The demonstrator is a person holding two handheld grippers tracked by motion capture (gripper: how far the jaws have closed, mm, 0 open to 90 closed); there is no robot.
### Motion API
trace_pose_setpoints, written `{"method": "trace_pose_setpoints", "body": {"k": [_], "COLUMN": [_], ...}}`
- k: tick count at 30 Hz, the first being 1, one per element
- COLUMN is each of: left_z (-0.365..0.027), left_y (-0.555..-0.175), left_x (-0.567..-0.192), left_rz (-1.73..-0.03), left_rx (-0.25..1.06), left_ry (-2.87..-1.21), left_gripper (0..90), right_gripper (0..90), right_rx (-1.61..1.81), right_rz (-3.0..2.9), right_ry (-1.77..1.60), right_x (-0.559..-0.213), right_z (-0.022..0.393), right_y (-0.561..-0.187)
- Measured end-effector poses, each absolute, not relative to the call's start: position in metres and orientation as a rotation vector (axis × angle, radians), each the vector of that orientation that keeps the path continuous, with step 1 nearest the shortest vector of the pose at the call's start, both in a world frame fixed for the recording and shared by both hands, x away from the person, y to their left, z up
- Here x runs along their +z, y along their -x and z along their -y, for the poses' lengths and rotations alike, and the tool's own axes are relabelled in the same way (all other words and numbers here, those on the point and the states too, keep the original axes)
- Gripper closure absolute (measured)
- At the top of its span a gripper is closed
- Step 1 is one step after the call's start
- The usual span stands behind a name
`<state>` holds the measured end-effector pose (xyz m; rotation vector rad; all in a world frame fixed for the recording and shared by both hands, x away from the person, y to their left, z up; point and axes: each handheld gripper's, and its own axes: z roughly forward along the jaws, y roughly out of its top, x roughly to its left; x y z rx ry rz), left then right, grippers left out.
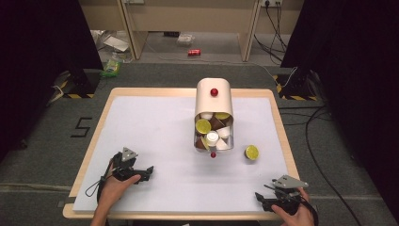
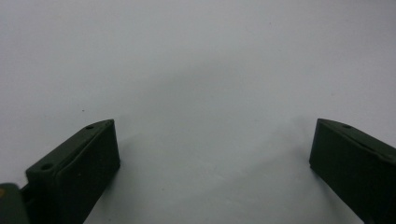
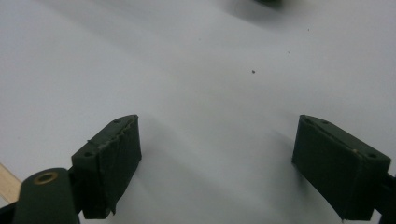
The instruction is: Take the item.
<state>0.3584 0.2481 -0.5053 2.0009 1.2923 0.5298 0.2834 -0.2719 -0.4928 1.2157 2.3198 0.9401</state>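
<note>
A cream container with a red knob lies in the middle of the white mat. Its open part holds several capsules with yellow, brown and white tops. A second small red knob sits at its near end. One yellow-topped capsule rests alone on the mat to the right. My left gripper lies low at the near left, pointing right, open over bare mat. My right gripper is at the near right edge, pointing left, open with nothing between its jaws.
The mat covers a wooden table whose rim shows on all sides. Beyond the table are a carpeted floor, desk legs, cables and a red can. Dark curtains stand at both sides.
</note>
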Motion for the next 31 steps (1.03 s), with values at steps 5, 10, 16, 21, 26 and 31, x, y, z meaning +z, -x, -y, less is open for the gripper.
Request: {"method": "trace_pose_setpoints", "body": {"k": [5,10,16,21,26,31], "left_z": [-0.2481,-0.2481,-0.2481,-0.2481,-0.2482,-0.2481], "left_y": [-0.3584,-0.3584,-0.3584,-0.3584,-0.3584,-0.3584], "left_x": [-0.5053,-0.5053,-0.5054,-0.5054,-0.5054,-0.5054], "left_rz": [-1.293,-1.293,-1.293,-1.293,-1.293,-1.293], "left_rx": [0.53,0.53,0.53,0.53,0.529,0.53], "left_ry": [-2.001,-2.001,-2.001,-2.001,-2.001,-2.001], "left_gripper": [0.9,0.9,0.9,0.9,0.9,0.9], "right_gripper": [15.9,15.9,15.8,15.7,15.6,15.6], "right_rx": [0.943,0.949,0.947,0.946,0.949,0.947], "right_rz": [-2.306,-2.305,-2.308,-2.31,-2.311,-2.314], "right_ry": [-1.223,-1.219,-1.22,-1.219,-1.216,-1.216], "right_x": [-0.4935,-0.4939,-0.4937,-0.4937,-0.4939,-0.4937], "right_z": [0.272,0.2729,0.2729,0.2729,0.2731,0.2732], "right_y": [-0.2786,-0.2754,-0.2755,-0.2756,-0.2758,-0.276]}}
